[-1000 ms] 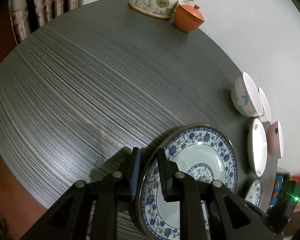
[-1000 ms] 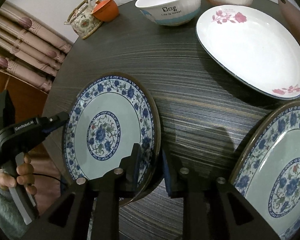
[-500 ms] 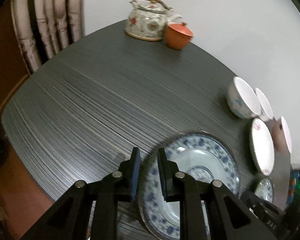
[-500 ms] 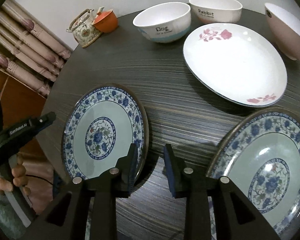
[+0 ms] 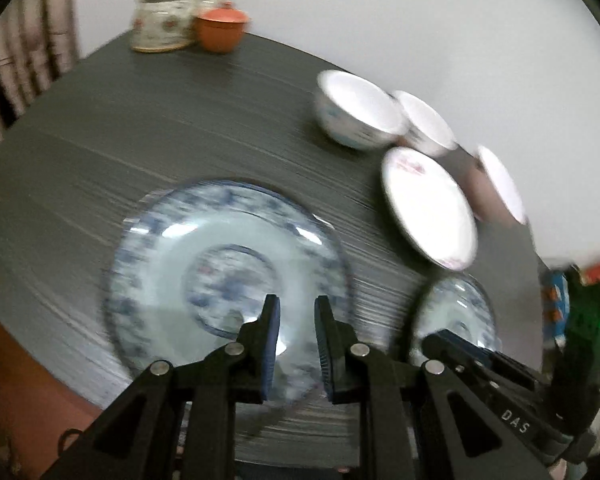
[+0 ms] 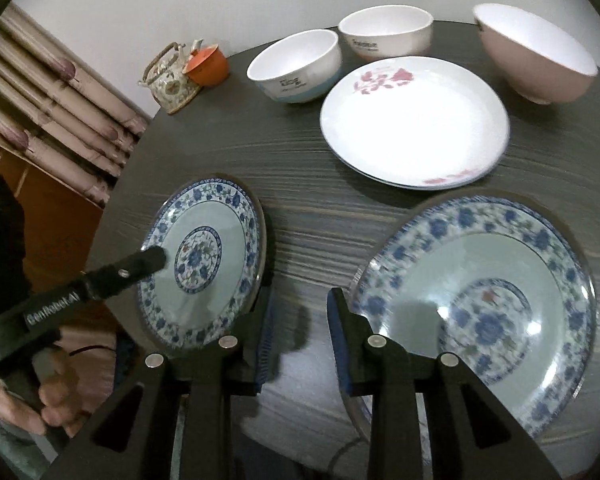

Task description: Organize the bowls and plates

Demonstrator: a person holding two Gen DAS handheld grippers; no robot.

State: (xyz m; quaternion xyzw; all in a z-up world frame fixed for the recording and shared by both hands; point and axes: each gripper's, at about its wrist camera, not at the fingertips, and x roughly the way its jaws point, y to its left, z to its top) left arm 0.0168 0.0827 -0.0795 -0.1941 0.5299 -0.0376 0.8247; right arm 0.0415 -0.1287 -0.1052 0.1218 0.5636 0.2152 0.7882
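A blue-and-white floral plate (image 5: pixel 220 272) (image 6: pixel 204 264) lies on the dark round table (image 6: pixel 260 140) near its left edge. My left gripper (image 5: pixel 298 336) hovers over it, jaws a little apart with nothing between them; its tip (image 6: pixel 152 260) overlaps the plate's left side. My right gripper (image 6: pixel 300 336) stands open over bare table between that plate and a second, matching plate (image 6: pixel 480 312). Behind them are a white plate with pink flowers (image 6: pixel 412 128), two white bowls (image 6: pixel 296 68) (image 6: pixel 386 32) and a pink bowl (image 6: pixel 536 56). The left wrist view is motion-blurred.
A floral teapot (image 6: pixel 172 80) and an orange cup (image 6: pixel 206 66) stand at the far table edge by the wall. A striped curtain (image 6: pixel 60 100) hangs to the left. A person's hand (image 6: pixel 40 400) holds the left gripper's handle beyond the table edge.
Both grippers have come off the left plate's rim. The right gripper opened wider and backed away to the right. The left gripper swung over the plate's face.
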